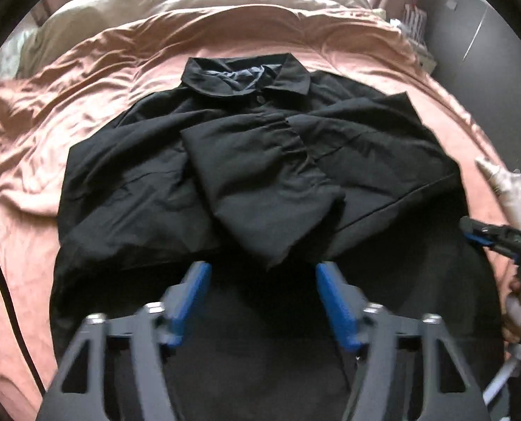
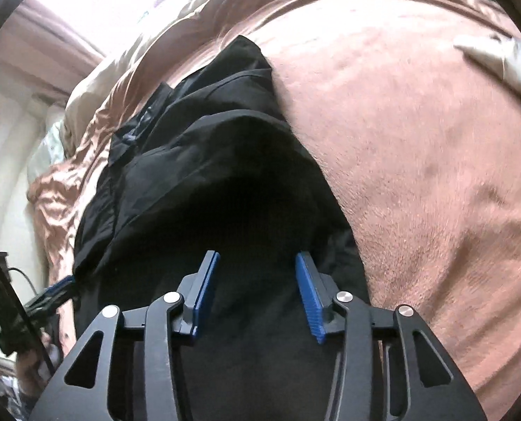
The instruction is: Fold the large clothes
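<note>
Here the bottom hem of the black shirt (image 1: pixel 260 161) on the bed cover (image 1: pixel 67 133) is best pinched evenly, since the left gripper (image 1: pixel 263 273) and right gripper (image 2: pixel 257 263) are held unclenched, nothing visibly grasped.

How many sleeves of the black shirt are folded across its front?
2: one sleeve lies folded across the middle of the black shirt; the other crosses from the right. Dark folds may hide detail.

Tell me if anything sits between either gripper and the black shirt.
Nothing visible does. The left gripper and right gripper both hang directly over the black shirt with jaws apart, only dark cloth beneath; the pink bedspread around it is bare.
</note>
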{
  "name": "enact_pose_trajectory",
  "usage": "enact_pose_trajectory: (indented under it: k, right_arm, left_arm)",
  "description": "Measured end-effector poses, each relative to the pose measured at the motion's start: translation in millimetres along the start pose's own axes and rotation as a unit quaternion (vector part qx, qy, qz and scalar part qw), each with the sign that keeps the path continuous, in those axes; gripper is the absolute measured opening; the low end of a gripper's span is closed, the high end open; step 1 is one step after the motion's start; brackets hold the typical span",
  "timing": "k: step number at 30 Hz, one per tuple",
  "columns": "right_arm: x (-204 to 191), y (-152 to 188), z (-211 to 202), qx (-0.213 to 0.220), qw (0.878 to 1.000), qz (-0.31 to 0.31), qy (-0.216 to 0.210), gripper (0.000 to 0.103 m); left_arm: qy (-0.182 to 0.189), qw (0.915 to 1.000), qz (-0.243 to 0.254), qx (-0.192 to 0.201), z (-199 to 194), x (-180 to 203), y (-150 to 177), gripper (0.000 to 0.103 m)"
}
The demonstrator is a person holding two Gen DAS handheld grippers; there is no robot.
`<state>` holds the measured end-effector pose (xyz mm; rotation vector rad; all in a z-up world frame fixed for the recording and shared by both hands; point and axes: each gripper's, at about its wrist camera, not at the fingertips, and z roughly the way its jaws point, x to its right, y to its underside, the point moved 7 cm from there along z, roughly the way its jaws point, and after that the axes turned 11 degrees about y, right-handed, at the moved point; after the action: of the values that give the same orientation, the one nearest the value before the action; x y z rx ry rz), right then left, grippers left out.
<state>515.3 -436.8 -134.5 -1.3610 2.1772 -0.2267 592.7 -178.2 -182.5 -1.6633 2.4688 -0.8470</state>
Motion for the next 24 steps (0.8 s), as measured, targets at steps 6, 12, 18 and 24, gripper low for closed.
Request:
enact_pose_trajectory:
  k: [6, 12, 18, 24]
  right_arm:
    - [-1, 5, -2, 0.004, 1.0, -0.007, -0.006, 0.042]
    - [7, -3, 4, -0.001, 1.0, -0.004, -0.009, 0.042]
    - [6, -3, 2, 0.003, 1.0, -0.008, -0.007, 0.042]
    - [7, -2, 3, 0.004, 1.0, -0.002, -0.014, 0.042]
  left_arm:
    - [-0.012, 0.9997, -0.02, 0.006, 9, -15, -11, 0.021]
    - [-0.036, 0.9971, -0.068, 0.003, 5, -46, -14, 0.021]
    - [-0.039, 0.9989, -0.025, 0.012, -21, -30, -8, 0.057]
    - [-0.028, 0.9991, 0.009, 0.03, -29, -2, -29, 0.068]
